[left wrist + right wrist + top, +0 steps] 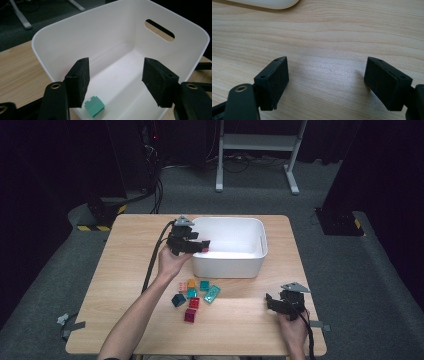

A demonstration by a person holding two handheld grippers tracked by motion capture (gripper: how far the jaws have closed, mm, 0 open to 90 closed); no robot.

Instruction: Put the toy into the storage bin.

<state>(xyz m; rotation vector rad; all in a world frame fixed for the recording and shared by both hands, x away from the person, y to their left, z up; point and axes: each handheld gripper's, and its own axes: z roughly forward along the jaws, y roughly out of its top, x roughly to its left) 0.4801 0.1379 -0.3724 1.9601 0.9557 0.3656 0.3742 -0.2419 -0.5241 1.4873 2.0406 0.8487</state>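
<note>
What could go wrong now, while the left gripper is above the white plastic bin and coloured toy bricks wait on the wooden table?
1. The left gripper hangs close over the rim of the white plastic bin; pulling back low could knock or shift it.
2. The coloured toy bricks lie packed together, so gripping one may push its neighbours away.
3. The left forearm passes beside that pile and could sweep bricks aside on its way back.

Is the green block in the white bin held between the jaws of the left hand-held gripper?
No, the green block lies on the floor of the white bin, below the open left hand-held gripper, with nothing between its jaws.
</note>
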